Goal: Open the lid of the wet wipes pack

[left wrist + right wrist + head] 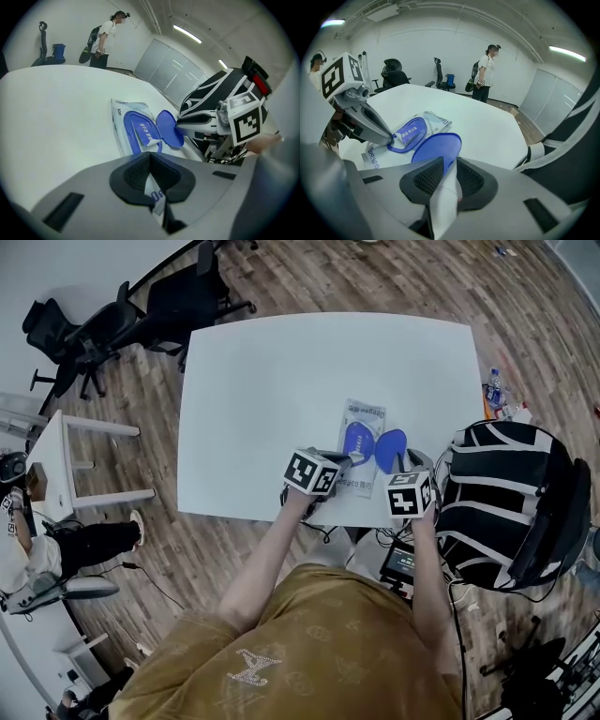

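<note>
**Wipes pack open, both claws gripping it**

The left gripper (349, 461) is reaching in from the pack's 7 o'clock. In its own view its jaws (152, 183) are pressing together on the pack's near edge, with a strip of white printed film caught between the pads.

The pack (364, 424) is lying flat on the white table (272, 371), toward the table's 5 o'clock and close to the near edge. It is a flat, pale, glossy pouch with blue print along its ends. A blue oval frame (127, 129) is sitting on its top face. Inside the frame a blue printed seal (146, 133) is covering the opening, and one of its corners is curling up. No wipes are showing.

The round blue lid (391, 448) is swinging clear of the frame, hanging off the pack's 3 o'clock side with its inner face up.

The right gripper (401, 465) is coming in from 5 o'clock. In its own view its jaws (445, 176) are closing tight on the lid's (438, 145) rim.

At the table's 4 o'clock a black-and-white backpack (506, 493) is standing beside it.
</note>
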The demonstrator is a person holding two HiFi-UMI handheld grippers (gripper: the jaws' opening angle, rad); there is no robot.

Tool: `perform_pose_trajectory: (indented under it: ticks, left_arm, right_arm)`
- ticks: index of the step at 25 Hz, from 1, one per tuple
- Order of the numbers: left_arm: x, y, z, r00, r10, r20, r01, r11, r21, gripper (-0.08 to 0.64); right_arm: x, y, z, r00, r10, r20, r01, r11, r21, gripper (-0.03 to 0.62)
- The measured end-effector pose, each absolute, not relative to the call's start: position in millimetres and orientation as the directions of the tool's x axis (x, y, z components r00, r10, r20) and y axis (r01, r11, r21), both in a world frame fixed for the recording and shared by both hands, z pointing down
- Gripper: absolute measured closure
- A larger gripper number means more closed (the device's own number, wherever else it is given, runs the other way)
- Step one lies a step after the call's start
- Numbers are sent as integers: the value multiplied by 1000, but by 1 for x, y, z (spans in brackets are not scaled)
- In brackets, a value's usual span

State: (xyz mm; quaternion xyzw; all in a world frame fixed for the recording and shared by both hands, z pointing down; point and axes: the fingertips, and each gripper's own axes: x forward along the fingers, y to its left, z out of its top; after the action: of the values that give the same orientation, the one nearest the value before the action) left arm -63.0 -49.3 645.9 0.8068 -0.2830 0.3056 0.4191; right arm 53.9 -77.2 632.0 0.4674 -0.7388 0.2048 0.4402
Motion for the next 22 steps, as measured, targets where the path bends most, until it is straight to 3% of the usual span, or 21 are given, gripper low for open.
perform_pose_trajectory:
  ticks: [10, 22]
  left_arm:
    - [-63, -50, 645, 648, -214, 730, -721, -480, 499, 554]
    - [-53, -32, 649, 635, -281, 720, -672, -660, 335, 553]
  right_arm:
    - [53, -75, 657, -182, -449, 875, -878, 474, 61, 503]
    - [50, -77, 662, -260, -400, 879, -888, 456, -56, 532]
